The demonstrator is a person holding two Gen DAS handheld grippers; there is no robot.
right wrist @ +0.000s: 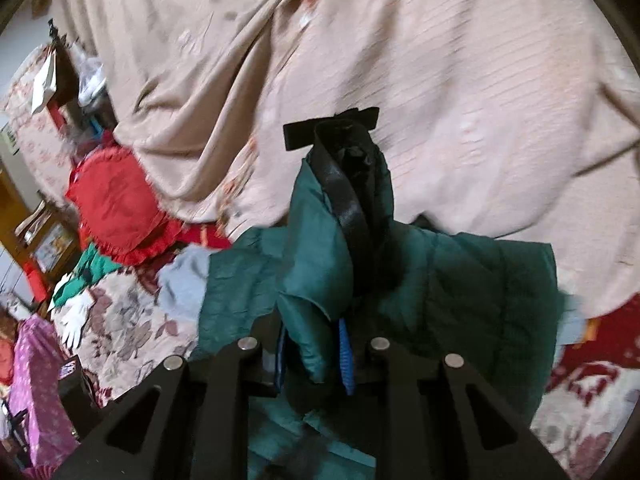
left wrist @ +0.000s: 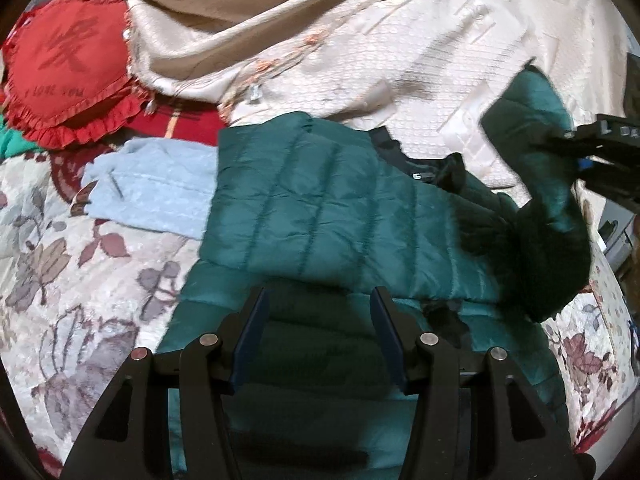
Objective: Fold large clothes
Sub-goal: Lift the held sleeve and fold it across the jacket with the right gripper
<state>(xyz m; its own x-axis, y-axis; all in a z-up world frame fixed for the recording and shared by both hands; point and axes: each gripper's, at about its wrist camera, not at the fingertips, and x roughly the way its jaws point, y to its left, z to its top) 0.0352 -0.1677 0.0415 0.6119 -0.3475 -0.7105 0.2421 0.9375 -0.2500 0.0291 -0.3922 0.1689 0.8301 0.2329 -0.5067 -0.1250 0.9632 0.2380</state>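
Only the right wrist view shows the black strap (right wrist: 331, 128). Right gripper (right wrist: 312, 354) is clamped on the jacket (left wrist: 304, 208) sleeve, lifting it off the bed (left wrist: 80, 280); left gripper (left wrist: 318, 320) hangs apart above, empty.

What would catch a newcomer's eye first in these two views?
The teal quilted jacket spread across the floral bedspread dominates. Its sleeve is lifted, pinched in the right gripper. At the far left, a red heart-shaped cushion stands out against the beige blanket.

Both grippers: black angular fingers (left wrist: 256, 320) with blue pads and silver round pins.
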